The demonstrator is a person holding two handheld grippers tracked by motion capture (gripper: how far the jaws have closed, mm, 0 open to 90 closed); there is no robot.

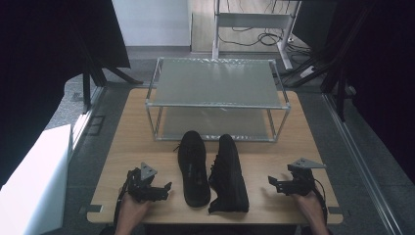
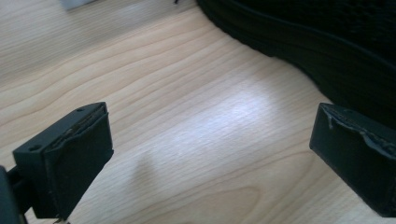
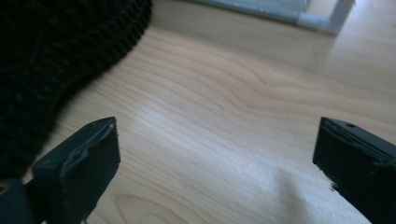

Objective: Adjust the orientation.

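Black shoes [image 1: 213,169], two, lie between two released tools, left tool [image 1: 164,190] and right tool [image 1: 274,183].

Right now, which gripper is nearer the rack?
Right, marginally. The right gripper sits near the table's front right, below the rack's right corner post. The left gripper sits front left, slightly closer to the table's front edge. Both open, beside the shoes.

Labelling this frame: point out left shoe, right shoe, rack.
left shoe [image 1: 194,169], high view, middle of its upper.
right shoe [image 1: 228,172], high view, middle of its upper.
rack [image 1: 215,82], high view, top shelf surface.
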